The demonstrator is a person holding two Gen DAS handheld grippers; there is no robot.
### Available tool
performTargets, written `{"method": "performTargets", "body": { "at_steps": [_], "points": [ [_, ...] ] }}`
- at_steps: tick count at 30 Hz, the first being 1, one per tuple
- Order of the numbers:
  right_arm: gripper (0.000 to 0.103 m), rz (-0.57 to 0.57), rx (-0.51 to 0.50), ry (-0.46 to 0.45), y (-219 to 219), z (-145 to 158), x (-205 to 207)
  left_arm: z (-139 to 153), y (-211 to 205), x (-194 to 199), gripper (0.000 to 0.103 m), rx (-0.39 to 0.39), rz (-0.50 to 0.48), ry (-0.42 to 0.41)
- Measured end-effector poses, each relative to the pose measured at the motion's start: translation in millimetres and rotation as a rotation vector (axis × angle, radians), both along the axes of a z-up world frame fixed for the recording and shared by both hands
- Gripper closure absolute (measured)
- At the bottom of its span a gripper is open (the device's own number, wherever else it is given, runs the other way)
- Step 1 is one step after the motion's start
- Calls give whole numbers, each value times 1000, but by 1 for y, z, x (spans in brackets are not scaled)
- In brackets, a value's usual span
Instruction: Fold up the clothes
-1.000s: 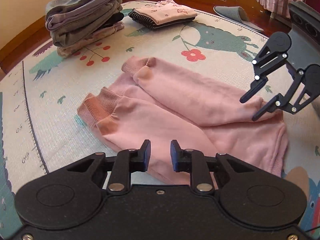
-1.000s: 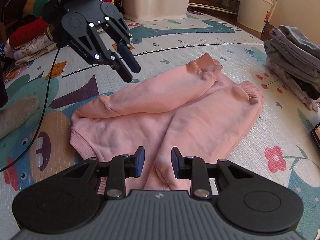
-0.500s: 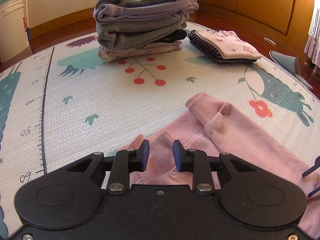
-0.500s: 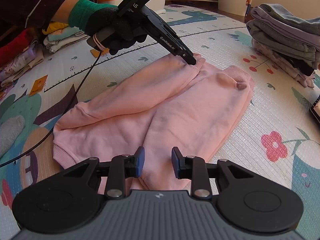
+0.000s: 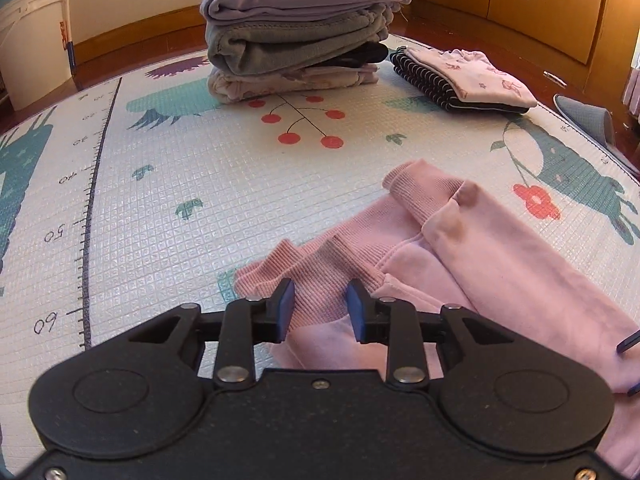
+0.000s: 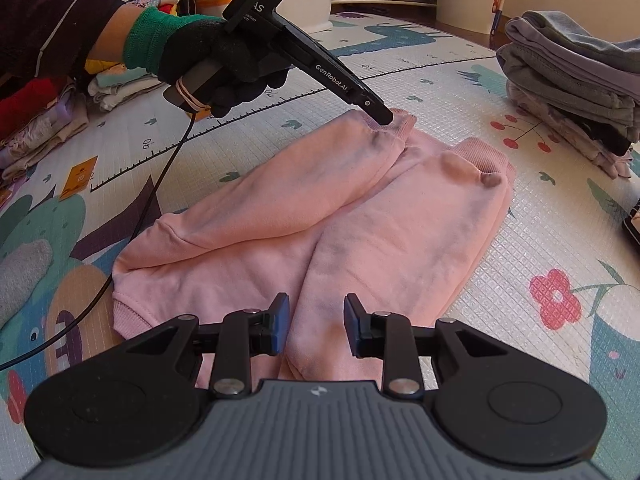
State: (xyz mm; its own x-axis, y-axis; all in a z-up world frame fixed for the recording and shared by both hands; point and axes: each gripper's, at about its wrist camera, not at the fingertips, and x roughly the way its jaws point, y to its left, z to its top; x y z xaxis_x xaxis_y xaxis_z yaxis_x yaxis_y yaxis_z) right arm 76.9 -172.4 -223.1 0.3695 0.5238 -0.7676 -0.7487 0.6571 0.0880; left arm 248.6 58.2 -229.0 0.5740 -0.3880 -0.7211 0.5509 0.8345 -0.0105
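A pink garment (image 5: 500,264) lies flat on the play mat (image 5: 200,200), its sleeves folded over the body. My left gripper (image 5: 320,308) is open and low, its blue pads on either side of the ribbed edge (image 5: 316,276). The right wrist view shows a gloved hand (image 6: 224,64) holding the left gripper (image 6: 384,116), tip down on the far ribbed end of the pink garment (image 6: 360,232). At the near end, my right gripper (image 6: 316,322) hangs open just above the cloth with nothing in it.
A tall stack of folded grey and lilac clothes (image 5: 296,28) and a small folded striped bundle (image 5: 464,80) sit at the mat's far side. A slipper (image 5: 588,120) lies off the mat. Unfolded clothes (image 6: 52,120) pile at the left, and a black cable (image 6: 132,236) crosses the mat.
My left gripper swung from the garment's side to its ribbed end and dropped low onto it. The right gripper moved slightly closer to the near end.
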Motion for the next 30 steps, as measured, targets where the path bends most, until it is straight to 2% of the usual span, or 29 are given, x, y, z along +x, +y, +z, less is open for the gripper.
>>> {"method": "performTargets", "body": {
  "at_steps": [3,8,10,13,15,18,23,24,25,28,30],
  "points": [
    [72,23,-26,-23,1,0,-5,26,10,-22,75,-51,-1,-45],
    [72,69,-41,-110,-17,19,-30,51,21,-106,75,-31,-92,-99],
    [72,122,-78,-163,-22,21,-47,51,21,-145,75,-24,-158,-87],
    [72,242,-139,-218,-27,18,-76,39,19,-202,75,-11,-246,-11],
    [72,314,-178,-241,-27,13,-96,29,14,-232,75,34,-304,2],
    [71,393,-211,-261,-23,7,-117,17,1,-269,75,154,-436,-57],
    [71,517,-297,-336,-10,-7,-144,-1,-15,-292,75,283,-583,-155],
    [71,531,-312,-349,-8,-9,-146,-4,-18,-295,72,307,-610,-174],
    [71,546,-331,-366,-4,-13,-147,-8,-21,-299,64,331,-637,-193],
    [65,556,-336,-389,3,-15,-144,-18,-30,-310,59,402,-719,-251],
    [54,553,-331,-382,5,-14,-137,-19,-32,-311,59,427,-751,-269]
  ]
}}
